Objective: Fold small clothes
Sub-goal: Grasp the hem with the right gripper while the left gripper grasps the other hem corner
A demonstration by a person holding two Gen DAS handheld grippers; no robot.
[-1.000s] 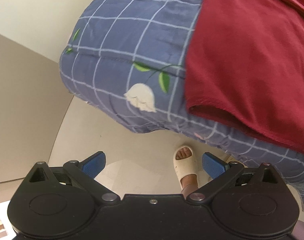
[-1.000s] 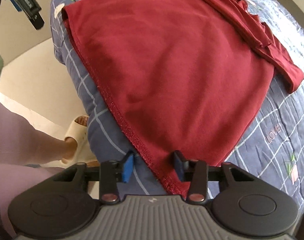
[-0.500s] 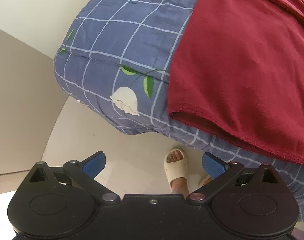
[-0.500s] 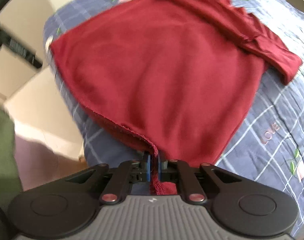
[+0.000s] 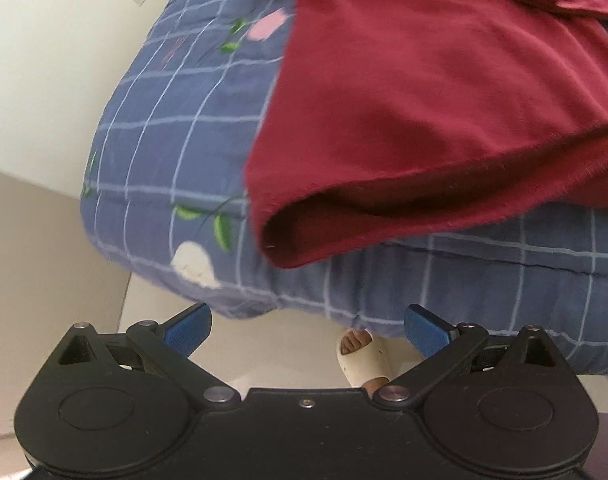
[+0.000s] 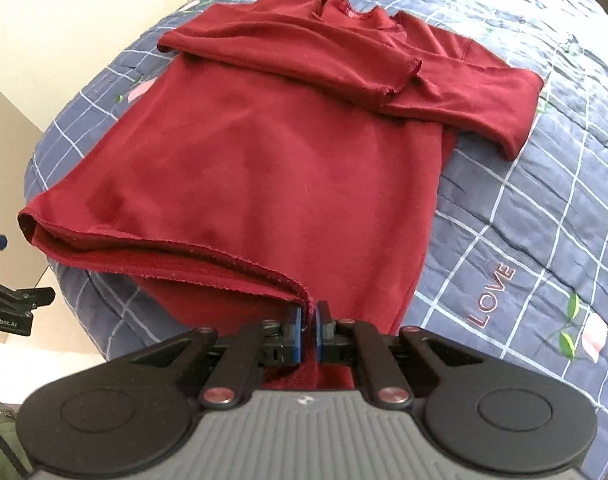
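Right wrist view: dark red long-sleeved knit top (image 6: 287, 168) lies spread on a bed covered by a blue quilt with a white grid and flower print (image 6: 544, 208). It fills the centre of the frame, neckline toward the top. Both sleeves are folded across the chest, overlapping at upper centre and upper right.

Right tool (image 6: 308, 330), bottom centre: blue pads pressed together, pinching the hem corner of the top. The hem edge rises from the quilt toward the pads, and the two fabric layers gape open at centre left.

Left wrist view: left tool (image 5: 306, 330), lower centre, with blue pads spread wide and nothing between them. It sits off the edge of the bed, apart from the cloth. The other hem corner of the top hangs at frame centre, draped over the rounded quilt edge, layers parted.

Below the bed edge, pale floor (image 5: 271, 352). A foot in a cream open-toed slipper (image 5: 362, 358) shows between the pads, lower centre. Cream wall (image 5: 55, 60) at upper left.
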